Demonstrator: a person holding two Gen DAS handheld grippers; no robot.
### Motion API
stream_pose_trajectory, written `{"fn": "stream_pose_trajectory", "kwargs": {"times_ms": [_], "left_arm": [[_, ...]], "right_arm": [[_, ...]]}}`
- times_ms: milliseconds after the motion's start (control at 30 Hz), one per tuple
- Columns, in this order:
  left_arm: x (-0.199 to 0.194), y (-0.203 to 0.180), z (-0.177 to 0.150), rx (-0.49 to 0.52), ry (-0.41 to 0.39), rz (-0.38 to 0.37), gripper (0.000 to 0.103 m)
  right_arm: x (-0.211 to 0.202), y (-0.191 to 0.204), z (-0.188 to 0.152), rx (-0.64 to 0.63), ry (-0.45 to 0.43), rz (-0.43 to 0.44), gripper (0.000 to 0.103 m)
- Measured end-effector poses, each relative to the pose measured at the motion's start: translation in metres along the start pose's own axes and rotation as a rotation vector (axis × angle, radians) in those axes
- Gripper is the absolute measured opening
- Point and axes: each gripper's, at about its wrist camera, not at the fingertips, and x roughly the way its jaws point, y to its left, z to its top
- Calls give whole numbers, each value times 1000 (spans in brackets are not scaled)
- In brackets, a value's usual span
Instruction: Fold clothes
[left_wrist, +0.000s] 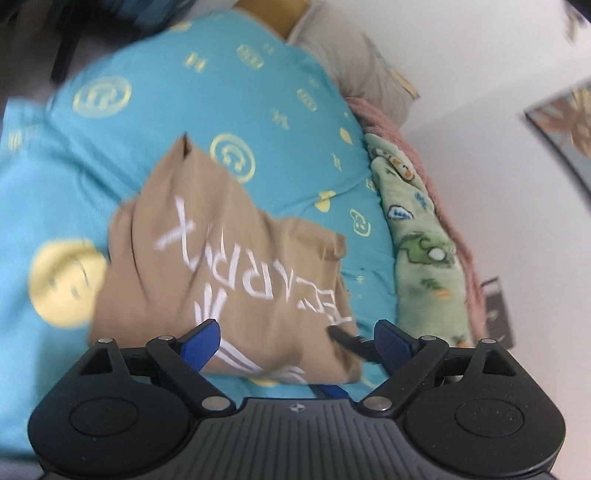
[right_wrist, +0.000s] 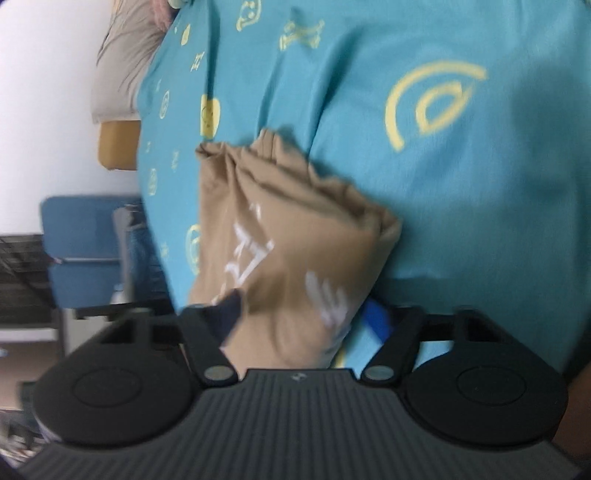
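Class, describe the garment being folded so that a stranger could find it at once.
Start at the turquoise bedspread printed with yellow smiley faces. On it lies a crumpled tan T-shirt. White lettering across the tan cloth sets it apart from the green cartoon blanket along the bed's edge.

You are looking at a bed (left_wrist: 221, 74) wearing a turquoise cover with yellow smiley prints. A tan shirt (left_wrist: 229, 258) is lying bunched near its middle, while a green fleece blanket (left_wrist: 424, 251) is running along one edge.
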Motion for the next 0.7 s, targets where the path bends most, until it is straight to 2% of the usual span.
{"fn": "stream_pose_trajectory", "kwargs": {"times_ms": [67,100,200,333,400,500,633,700], "left_arm": [[10,7,-4,-48,34,-54,92],[19,12,-5,-81,66,-85,92],[48,30,-11,-203,151,-151,92],[72,45,-16,-322,184,-211,92],[77,50,-14,-351,160,-229,92],[75,67,-12,-460,60,-228,88],[68,94,-18,-645,-21,-250,73],[64,98,-21,-670,-55,-243,68]], "right_arm": [[-3,3,-2,-20,-20,-5,31],[-5,5,-3,-33,-28,4,26],[-11,13,-5,-86,-58,46,22],[-19,24,-6,-128,-94,152,19],[-22,29,-6,-151,-114,188,18],[-25,36,-4,-170,-131,219,18],[-27,41,2,-162,-142,248,18],[-30,39,3,-152,-145,254,18]]}}
